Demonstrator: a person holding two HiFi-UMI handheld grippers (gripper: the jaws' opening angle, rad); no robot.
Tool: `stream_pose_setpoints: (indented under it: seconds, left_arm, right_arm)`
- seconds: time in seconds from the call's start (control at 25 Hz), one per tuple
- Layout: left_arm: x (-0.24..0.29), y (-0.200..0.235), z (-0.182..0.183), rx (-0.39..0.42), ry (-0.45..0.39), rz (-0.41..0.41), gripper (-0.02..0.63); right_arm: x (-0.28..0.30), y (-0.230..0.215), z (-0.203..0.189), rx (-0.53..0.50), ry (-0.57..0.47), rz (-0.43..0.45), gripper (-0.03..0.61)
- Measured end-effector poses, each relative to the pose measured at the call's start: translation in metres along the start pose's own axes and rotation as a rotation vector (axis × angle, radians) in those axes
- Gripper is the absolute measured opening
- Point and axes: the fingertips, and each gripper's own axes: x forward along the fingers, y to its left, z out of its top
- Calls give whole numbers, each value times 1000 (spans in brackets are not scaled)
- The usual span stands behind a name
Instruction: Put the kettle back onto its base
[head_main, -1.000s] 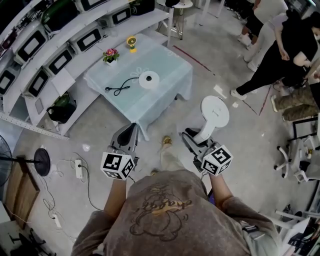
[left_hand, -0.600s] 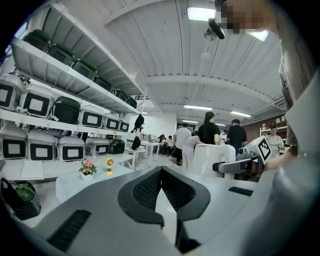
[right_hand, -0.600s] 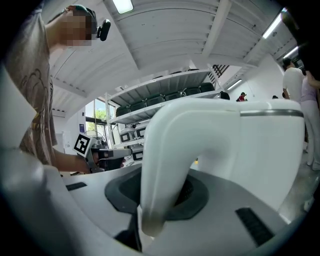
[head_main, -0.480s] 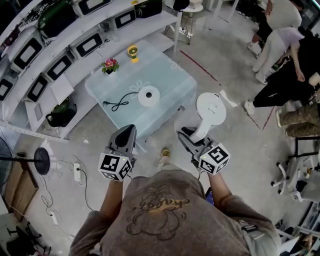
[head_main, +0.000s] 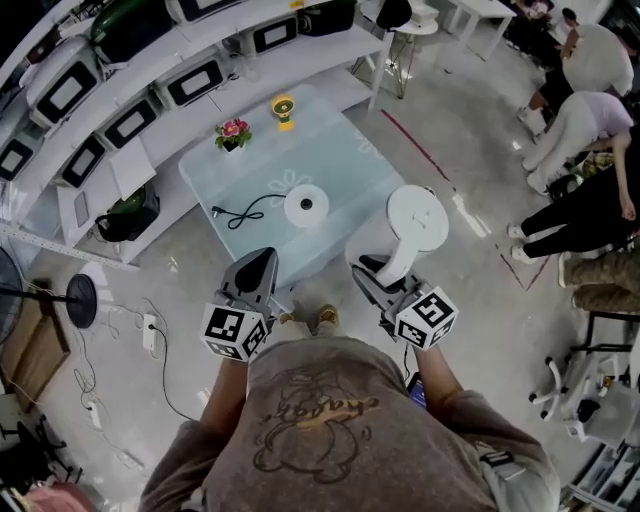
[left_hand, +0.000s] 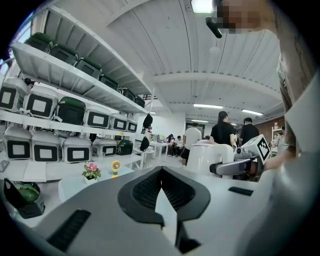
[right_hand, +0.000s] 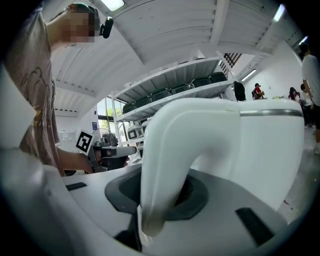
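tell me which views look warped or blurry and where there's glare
Head view: sharp and evenly lit, though the shelves bow and the corners darken. Left gripper view: heavy fisheye inside a black circle, a ceiling lamp blown out at the top, the left claw soft up close. Right gripper view: same fisheye, the kettle handle near the lens slightly soft, a strip light glaring overhead.

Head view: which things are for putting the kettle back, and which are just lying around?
For the job:
white kettle, its handle between the right gripper's fingers
round base on the table
black cord of the base

Just lying around:
flower pot
little yellow fan
boxy cases behind the table
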Motion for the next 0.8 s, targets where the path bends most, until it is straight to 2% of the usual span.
stream_pose_setpoints:
  seconds: [0.36,0.8]
  left_arm:
    - [20,31,2,-11,10,-6,23]
    - [42,56,4,-15,22,-13,23]
  right_arm:
    - [44,-18,5,-17,21,13,94]
    - [116,-35,5,-72,38,92,94]
